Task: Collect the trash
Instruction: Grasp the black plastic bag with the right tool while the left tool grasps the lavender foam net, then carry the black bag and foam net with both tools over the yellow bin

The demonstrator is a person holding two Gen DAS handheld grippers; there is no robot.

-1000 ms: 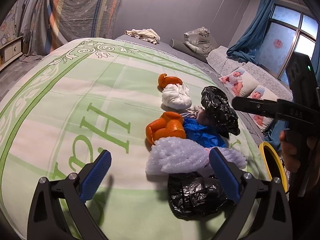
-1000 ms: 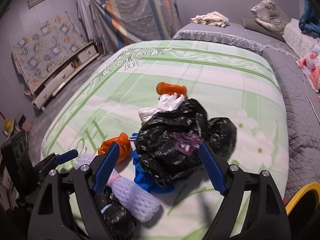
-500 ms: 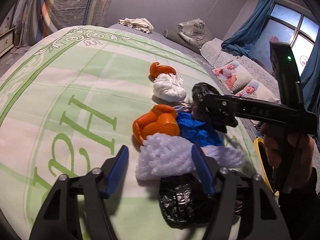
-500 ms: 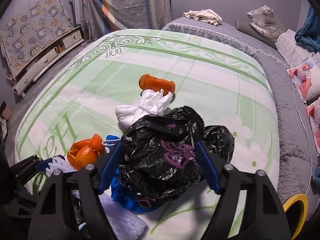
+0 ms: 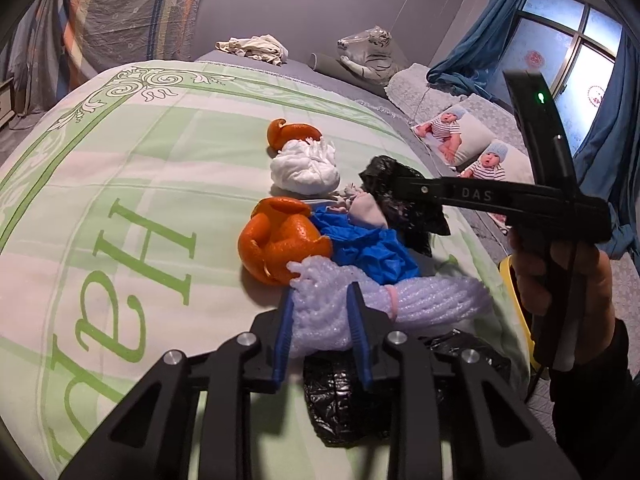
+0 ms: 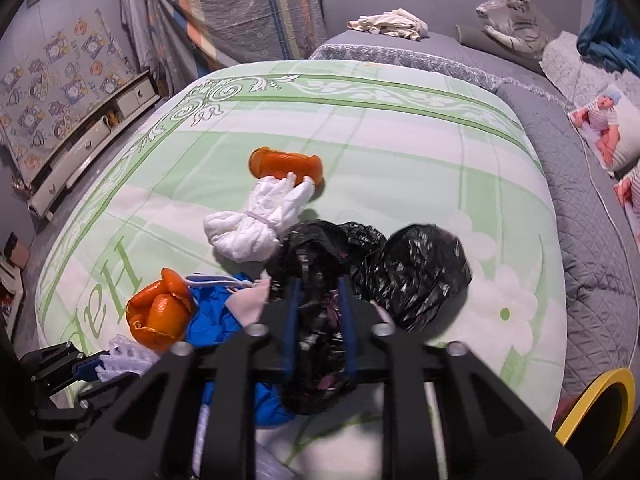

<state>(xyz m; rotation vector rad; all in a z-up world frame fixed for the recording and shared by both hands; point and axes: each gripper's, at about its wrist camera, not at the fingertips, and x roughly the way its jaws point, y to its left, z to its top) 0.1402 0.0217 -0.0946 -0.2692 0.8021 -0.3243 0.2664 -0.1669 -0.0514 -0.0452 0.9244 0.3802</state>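
A wide bed (image 6: pixel 400 128) fills the room, spread with a pale green and white quilt (image 5: pixel 132 184) with large green letters on it. A heap of rubbish lies in a line near the quilt's near edge.

The biggest piece is a crumpled black plastic bag (image 6: pixel 424 268) on the right of the heap. The right gripper (image 6: pixel 319 312) has its blue pads on either side of a bunched fold of this bag, the jaws closing in tight on the plastic. A hand (image 5: pixel 560 268) grips its black handle.

Next to it sits a sleeve of white foam netting (image 5: pixel 432 300), lying across the near end of the heap. The left gripper (image 5: pixel 322 316) is pinching the left end of it, its jaws closing, and the foam bulges between the pads.

A blue scrap (image 5: pixel 372 248) lies between the netting and the black bag. A second, smaller black bag (image 5: pixel 344 400) sits under the left gripper. A tied white wad (image 6: pixel 248 228) lies farther up the quilt, and a big curl of orange peel (image 5: pixel 280 248) touches the netting. A smaller peel (image 6: pixel 286 164) lies just behind the white wad.

A yellow rim (image 6: pixel 596 396) shows off the bed's corner.
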